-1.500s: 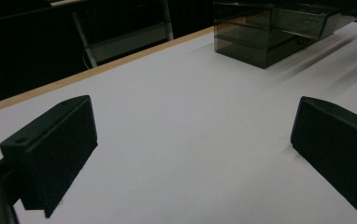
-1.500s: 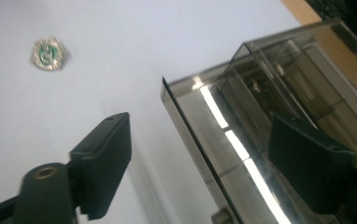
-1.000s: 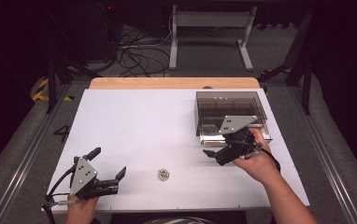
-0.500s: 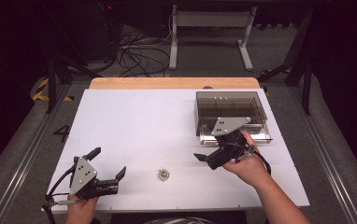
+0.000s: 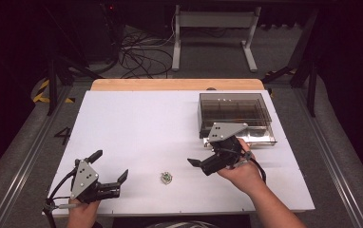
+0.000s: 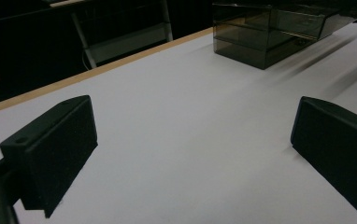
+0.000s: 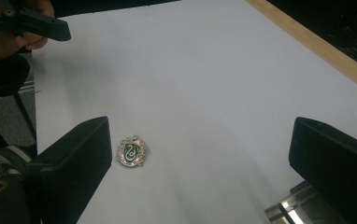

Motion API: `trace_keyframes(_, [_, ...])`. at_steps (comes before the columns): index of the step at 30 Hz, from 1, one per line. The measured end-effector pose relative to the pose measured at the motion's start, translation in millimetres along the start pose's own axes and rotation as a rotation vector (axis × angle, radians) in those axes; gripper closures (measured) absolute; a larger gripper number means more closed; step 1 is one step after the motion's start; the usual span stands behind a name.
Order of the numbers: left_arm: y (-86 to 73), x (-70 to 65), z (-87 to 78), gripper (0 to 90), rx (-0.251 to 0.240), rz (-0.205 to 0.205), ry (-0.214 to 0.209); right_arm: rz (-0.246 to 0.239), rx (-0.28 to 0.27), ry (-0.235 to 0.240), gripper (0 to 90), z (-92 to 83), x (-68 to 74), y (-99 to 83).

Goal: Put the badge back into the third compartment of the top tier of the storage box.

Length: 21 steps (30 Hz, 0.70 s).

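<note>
Here, the right gripper [image 5: 207, 159] has its jaws open wide, empty, pointing at the little green badge [image 5: 166, 177] on the white table [image 5: 141, 123]. The left gripper [image 5: 109, 166] sits near the left corner, jaws open and empty too.

We hold two black tongs, the left tongs [image 5: 109, 165] and the right tongs [image 5: 199, 158], each topped by a grey three-cornered plate dotted with small dark screws. Flat, matte black jaws with squared ends extend forward. A black cable trails from each. Our forearms are bare, unsleeved.
</note>
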<state>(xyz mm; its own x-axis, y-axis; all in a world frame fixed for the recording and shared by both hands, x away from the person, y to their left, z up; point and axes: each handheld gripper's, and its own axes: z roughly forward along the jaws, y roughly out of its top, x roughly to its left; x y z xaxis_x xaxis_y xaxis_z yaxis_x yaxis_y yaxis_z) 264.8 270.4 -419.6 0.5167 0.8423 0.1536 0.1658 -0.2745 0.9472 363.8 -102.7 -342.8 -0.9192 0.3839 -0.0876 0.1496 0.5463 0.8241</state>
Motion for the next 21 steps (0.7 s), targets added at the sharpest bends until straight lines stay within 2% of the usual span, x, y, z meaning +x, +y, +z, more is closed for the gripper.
trace_keyframes(9, [-0.1, 0.6, -0.4, 1.3, -0.001, 0.002, 0.001, 0.02, 0.005, 0.037, 7.5, 19.8, 9.8, -0.9])
trace_keyframes(21, [-0.2, 0.7, -1.0, 1.3, -0.002, 0.002, 0.001, 0.037, 0.047, 0.045, 10.0, 47.5, 21.6, -4.1])
